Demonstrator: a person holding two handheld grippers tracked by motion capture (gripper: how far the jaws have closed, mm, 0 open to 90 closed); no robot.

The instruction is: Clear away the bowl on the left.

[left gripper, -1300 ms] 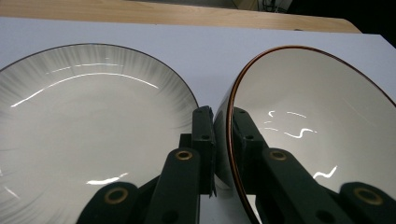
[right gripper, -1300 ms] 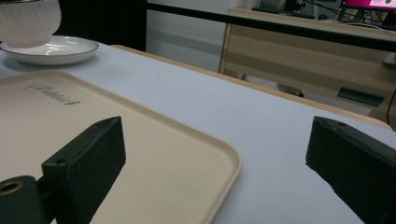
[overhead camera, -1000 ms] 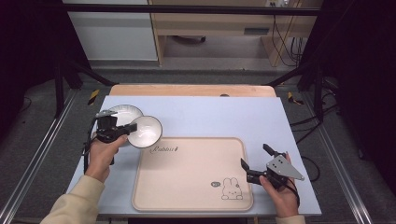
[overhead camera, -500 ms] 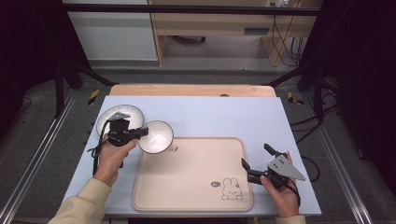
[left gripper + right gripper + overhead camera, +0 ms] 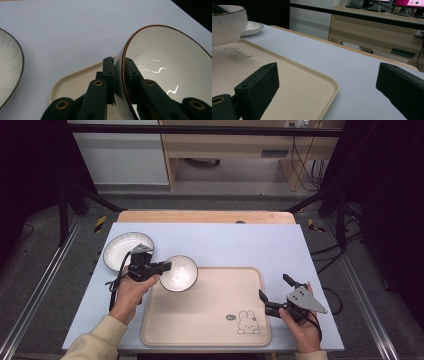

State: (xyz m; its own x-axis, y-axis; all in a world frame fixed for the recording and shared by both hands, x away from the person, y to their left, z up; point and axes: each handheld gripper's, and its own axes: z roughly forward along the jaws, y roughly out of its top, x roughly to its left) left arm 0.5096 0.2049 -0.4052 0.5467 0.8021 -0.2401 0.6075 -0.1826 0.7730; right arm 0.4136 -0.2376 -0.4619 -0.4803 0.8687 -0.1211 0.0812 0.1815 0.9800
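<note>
Only readable text: cursive word "Rabbit" embossed on the beige tray [image 5: 287, 75], near its far-left corner, seen in right gripper view just below the white bowl [image 5: 227, 22]. In high view the tray [image 5: 210, 320] also has a small line-drawn rabbit [image 5: 248, 322] printed near the front-right corner, w/ a tiny dark speech bubble beside it; its wording too small to read.

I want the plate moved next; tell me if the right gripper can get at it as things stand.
Probably not easily. The plate lies at the table's far left, past the tray and the bowl held by the left gripper. The right gripper, open, would have to cross all that.
</note>
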